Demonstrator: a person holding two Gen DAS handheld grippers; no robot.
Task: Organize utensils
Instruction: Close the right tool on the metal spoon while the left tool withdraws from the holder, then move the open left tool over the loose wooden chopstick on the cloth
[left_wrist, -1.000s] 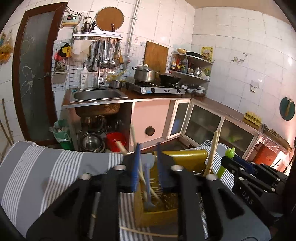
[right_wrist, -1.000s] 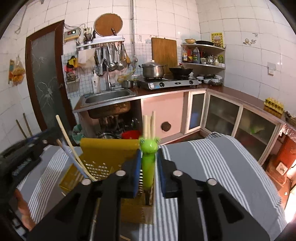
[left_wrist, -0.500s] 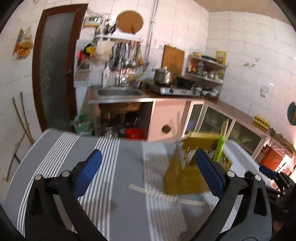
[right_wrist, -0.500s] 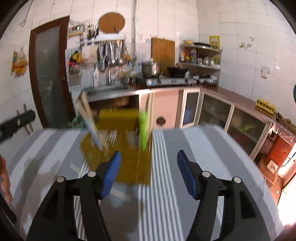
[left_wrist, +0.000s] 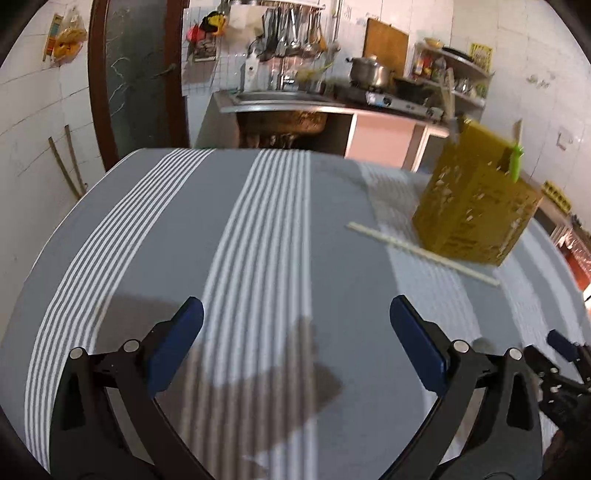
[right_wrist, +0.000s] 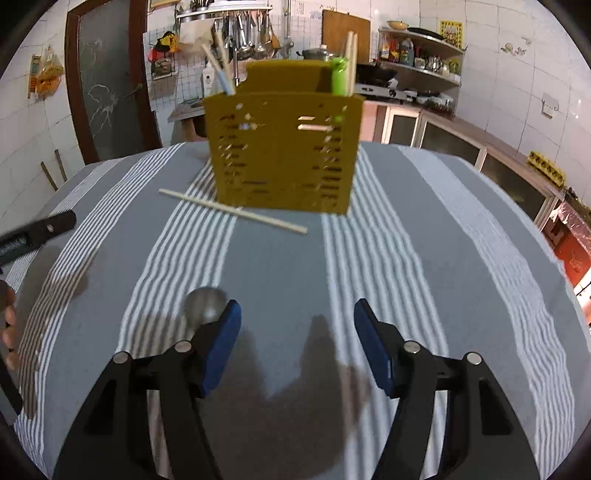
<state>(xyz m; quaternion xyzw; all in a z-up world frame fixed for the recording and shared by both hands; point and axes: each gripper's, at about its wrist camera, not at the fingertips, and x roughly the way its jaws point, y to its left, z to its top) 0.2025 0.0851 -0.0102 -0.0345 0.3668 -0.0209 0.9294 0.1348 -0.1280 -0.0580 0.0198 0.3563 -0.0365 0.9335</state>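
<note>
A yellow perforated utensil holder (right_wrist: 282, 147) stands on the striped grey cloth; it also shows at the right of the left wrist view (left_wrist: 476, 206). It holds chopsticks (right_wrist: 351, 55), a green-handled utensil (right_wrist: 338, 77) and a pale blue-handled one (right_wrist: 225, 81). One loose chopstick (right_wrist: 232, 211) lies on the cloth in front of the holder and shows in the left wrist view too (left_wrist: 421, 253). A metal spoon bowl (right_wrist: 205, 304) lies beside my right gripper's left finger. My right gripper (right_wrist: 297, 345) is open and empty. My left gripper (left_wrist: 295, 345) is open and empty over bare cloth.
The table's cloth (left_wrist: 258, 240) ends at a rounded far edge. Behind it are a sink counter (left_wrist: 280, 99), a stove with a pot (left_wrist: 369, 72) and a dark door (left_wrist: 136, 74). The right gripper's body shows at the lower right of the left wrist view (left_wrist: 561, 373).
Both grippers have opened, let go of their utensils in the holder and pulled back low over the cloth. The holder now stands farther away.
</note>
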